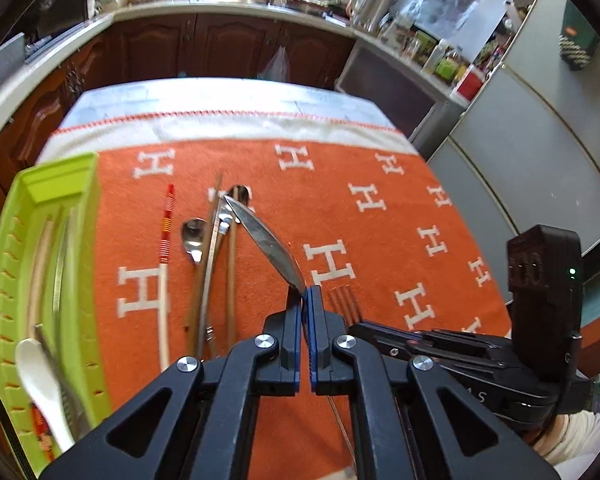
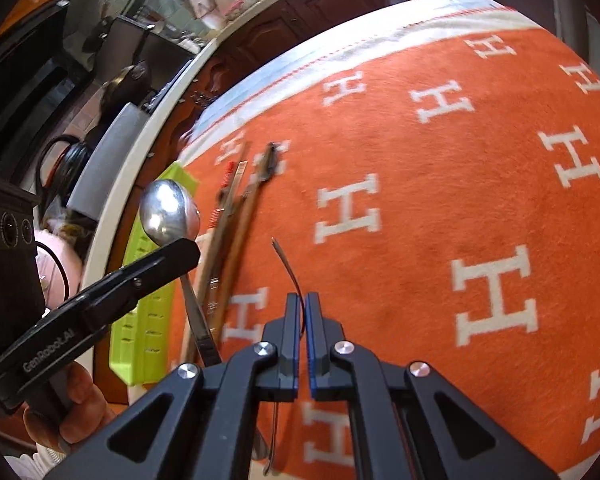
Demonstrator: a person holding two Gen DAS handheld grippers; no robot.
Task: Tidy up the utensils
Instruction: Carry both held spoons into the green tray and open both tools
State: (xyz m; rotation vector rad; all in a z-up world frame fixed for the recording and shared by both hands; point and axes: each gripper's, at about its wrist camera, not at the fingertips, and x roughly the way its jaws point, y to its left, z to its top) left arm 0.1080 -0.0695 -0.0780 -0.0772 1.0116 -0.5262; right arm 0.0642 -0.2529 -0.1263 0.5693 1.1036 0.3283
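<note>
In the left wrist view my left gripper [image 1: 305,292] is shut on a metal spoon [image 1: 266,240], seen edge-on and lifted above the orange cloth [image 1: 380,264]. From the right wrist view the same spoon's bowl [image 2: 169,212] shows above the left gripper [image 2: 186,250]. My right gripper [image 2: 302,300] is shut on a fork [image 2: 289,268], a thin curved edge here. Its tines [image 1: 345,305] show beside the right gripper [image 1: 358,326]. A lime green tray [image 1: 82,204] lies at the left, holding a white spoon [image 1: 40,376] and long utensils.
Loose on the cloth left of the held spoon lie a red-striped chopstick [image 1: 166,228], a small metal spoon [image 1: 194,236], another spoon [image 1: 240,194] and wooden chopsticks [image 1: 231,280]. Kitchen cabinets [image 1: 204,44] stand beyond the table; a grey fridge [image 1: 520,152] is at the right.
</note>
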